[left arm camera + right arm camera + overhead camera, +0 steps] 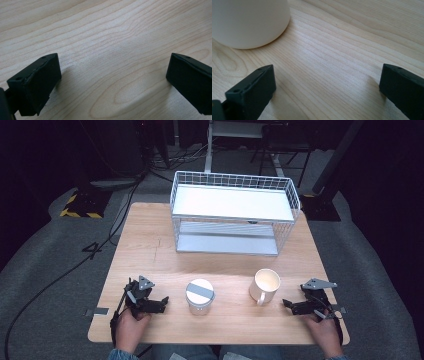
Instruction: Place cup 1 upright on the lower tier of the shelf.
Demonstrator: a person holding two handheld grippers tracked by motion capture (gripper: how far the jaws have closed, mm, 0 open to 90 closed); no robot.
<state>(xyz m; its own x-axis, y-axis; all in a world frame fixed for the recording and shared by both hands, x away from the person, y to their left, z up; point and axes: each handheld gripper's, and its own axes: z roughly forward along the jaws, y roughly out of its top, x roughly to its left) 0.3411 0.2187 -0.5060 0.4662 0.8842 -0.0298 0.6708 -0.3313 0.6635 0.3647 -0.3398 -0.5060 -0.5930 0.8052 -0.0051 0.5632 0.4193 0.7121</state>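
Note:
A white mug (264, 285) stands upright on the wooden table (220, 265), handle toward the front. Left of it stands a white jar (199, 296) with a grey strip across its lid. My left gripper (161, 304) rests on the table left of the jar, open, with bare wood between its jaws (112, 82). My right gripper (289, 304) rests right of the mug, open and empty. In the right gripper view (327, 90) the mug's base (249, 22) shows at upper left, apart from the jaws.
A white wire shelf rack (234, 215) with two tiers stands at the back of the table. Cables (60, 275) run over the grey floor at left. The table's front edge (215, 340) lies just behind both hands.

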